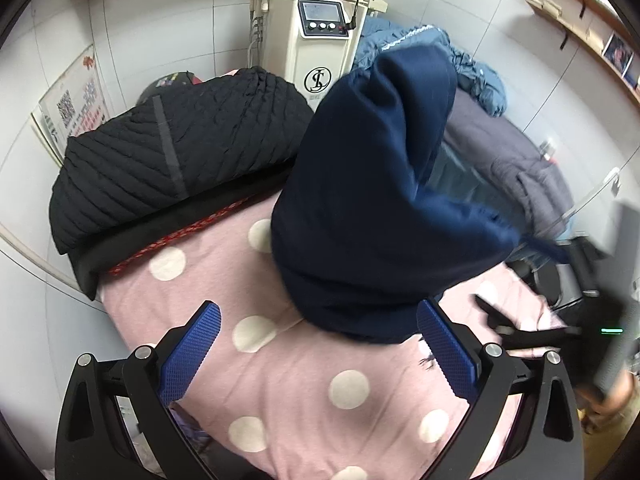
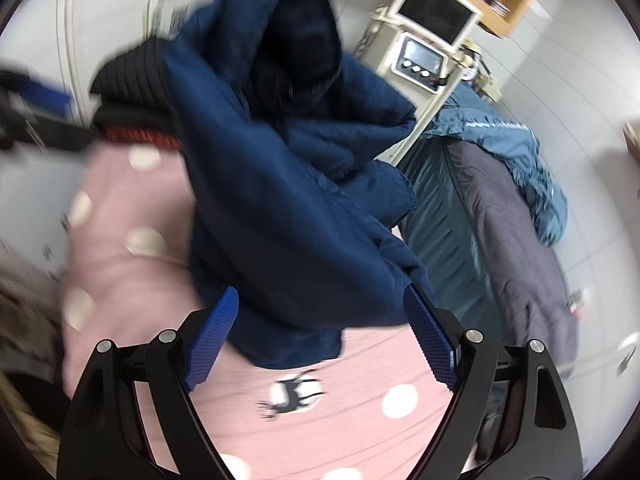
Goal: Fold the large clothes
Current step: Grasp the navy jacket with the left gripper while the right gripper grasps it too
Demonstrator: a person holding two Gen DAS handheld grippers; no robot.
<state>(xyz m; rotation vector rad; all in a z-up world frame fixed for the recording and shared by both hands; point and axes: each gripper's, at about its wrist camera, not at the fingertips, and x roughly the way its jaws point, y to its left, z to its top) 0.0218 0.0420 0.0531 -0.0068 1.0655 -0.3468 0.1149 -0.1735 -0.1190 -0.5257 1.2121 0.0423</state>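
A navy blue garment [image 1: 372, 200] lies bunched in a heap on the pink polka-dot bed sheet [image 1: 280, 392]. It also shows in the right wrist view [image 2: 288, 208], blurred, with its hood uppermost. My left gripper [image 1: 318, 350] is open and empty, its blue pads just in front of the heap's near edge. My right gripper [image 2: 320, 336] is open, with the garment's lower edge lying between its pads. The right gripper also shows at the right of the left wrist view [image 1: 532, 328].
A black quilted coat [image 1: 172, 152] lies folded at the bed's far left. A grey garment [image 1: 508, 160] and a teal jacket [image 2: 512, 160] lie at the far right. A cream machine with a screen [image 1: 320, 28] stands behind the bed against the white wall.
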